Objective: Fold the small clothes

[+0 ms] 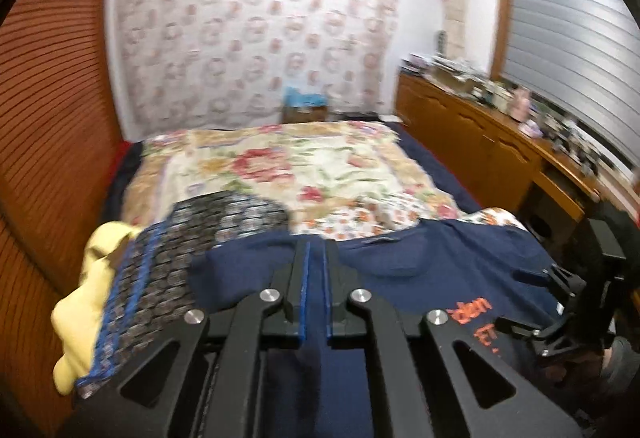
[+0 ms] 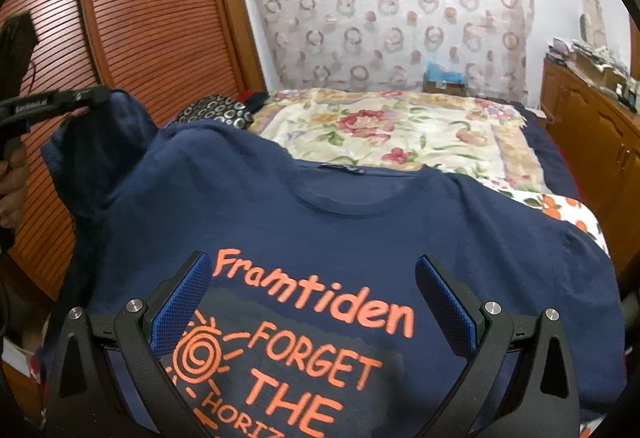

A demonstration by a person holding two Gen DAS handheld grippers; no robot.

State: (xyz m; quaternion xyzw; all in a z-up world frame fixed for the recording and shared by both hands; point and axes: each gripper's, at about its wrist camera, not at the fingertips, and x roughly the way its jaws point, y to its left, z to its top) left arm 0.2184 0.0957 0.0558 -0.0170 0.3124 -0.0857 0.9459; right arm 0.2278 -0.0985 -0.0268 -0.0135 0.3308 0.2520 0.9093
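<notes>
Left wrist: T-shirt (image 1: 420,278) between fingers (image 1: 298,278).

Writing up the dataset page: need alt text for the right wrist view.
The open right gripper hovers over a navy T-shirt with orange lettering, spread on a bed with a floral cover. At far left, the left gripper pinches the shirt's sleeve and holds it raised.

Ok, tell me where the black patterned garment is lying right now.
In the left wrist view the black patterned garment lies on the bed's left side, between the yellow cloth and the navy T-shirt, just short of the floral blanket.
</notes>
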